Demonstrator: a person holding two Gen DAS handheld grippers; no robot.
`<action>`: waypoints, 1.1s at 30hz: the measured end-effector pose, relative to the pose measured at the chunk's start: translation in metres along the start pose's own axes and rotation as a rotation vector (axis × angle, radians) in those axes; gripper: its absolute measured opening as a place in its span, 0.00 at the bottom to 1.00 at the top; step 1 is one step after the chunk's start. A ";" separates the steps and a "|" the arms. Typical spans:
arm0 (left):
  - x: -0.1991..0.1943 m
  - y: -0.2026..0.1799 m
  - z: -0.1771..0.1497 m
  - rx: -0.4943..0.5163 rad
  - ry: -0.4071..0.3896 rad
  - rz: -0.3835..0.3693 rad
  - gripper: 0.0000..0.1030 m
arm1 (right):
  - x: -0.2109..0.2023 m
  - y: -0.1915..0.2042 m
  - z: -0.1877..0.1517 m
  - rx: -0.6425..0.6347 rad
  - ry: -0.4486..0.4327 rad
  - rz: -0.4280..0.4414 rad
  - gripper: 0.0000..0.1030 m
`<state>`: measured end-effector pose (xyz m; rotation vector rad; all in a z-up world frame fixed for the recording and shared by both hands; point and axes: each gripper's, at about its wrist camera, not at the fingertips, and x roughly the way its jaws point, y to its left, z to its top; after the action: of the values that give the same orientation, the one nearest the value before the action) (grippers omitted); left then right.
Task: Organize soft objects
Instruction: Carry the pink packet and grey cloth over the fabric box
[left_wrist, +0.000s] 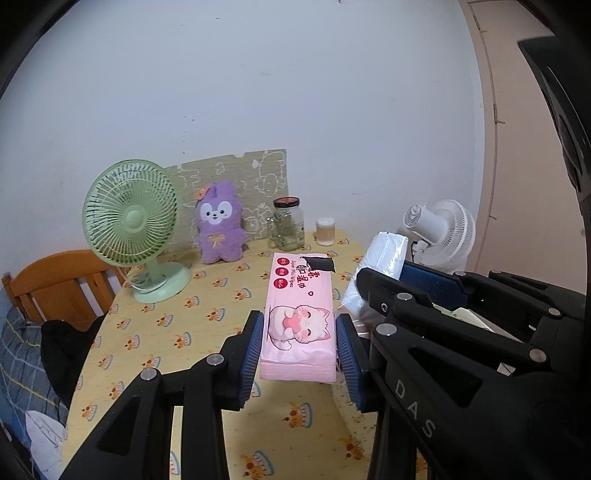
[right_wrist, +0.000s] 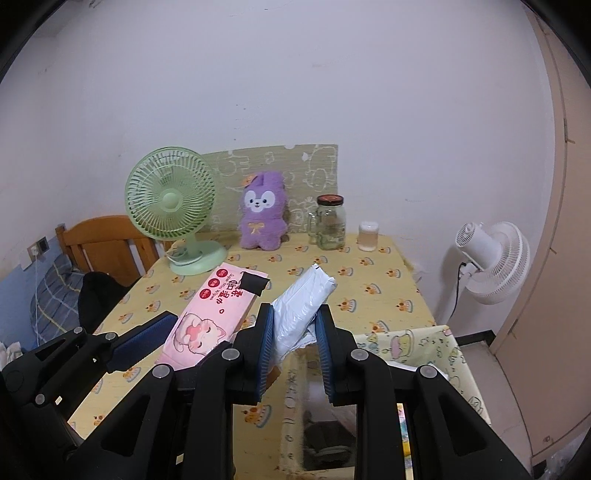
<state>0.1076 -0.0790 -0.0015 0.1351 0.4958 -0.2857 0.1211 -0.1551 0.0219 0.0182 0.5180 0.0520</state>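
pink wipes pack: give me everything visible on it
The pink wipes pack is a soft, flat rectangular plastic packet printed with a cartoon cat, red dots and "Super Mini Wipes" lettering. A black flap at its far end is partly peeled up. The left gripper is shut on its near end, pads on both long sides, holding it roughly level above the yellow tablecloth, long axis pointing away. A white pack sits beside it.

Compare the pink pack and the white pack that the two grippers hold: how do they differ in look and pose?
The pink wipes pack is printed with a cartoon cat and red lettering; the white pack is plain and unprinted. The pink wipes pack keeps a flat, boxy shape in the left gripper; the white pack looks crumpled and squeezed thin in the right gripper. The pink wipes pack bears a black flap on top; the white pack shows none. Both are soft packs held above the yellow tablecloth.
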 end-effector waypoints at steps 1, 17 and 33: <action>0.001 -0.002 0.000 -0.002 0.000 -0.005 0.40 | 0.000 -0.002 0.000 0.003 0.000 -0.005 0.25; 0.024 -0.043 0.000 0.007 0.018 -0.070 0.40 | 0.004 -0.047 -0.013 0.041 0.017 -0.067 0.25; 0.055 -0.079 -0.006 0.020 0.055 -0.127 0.40 | 0.019 -0.092 -0.029 0.086 0.049 -0.122 0.25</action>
<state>0.1272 -0.1664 -0.0378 0.1310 0.5570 -0.4121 0.1274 -0.2460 -0.0151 0.0697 0.5688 -0.0890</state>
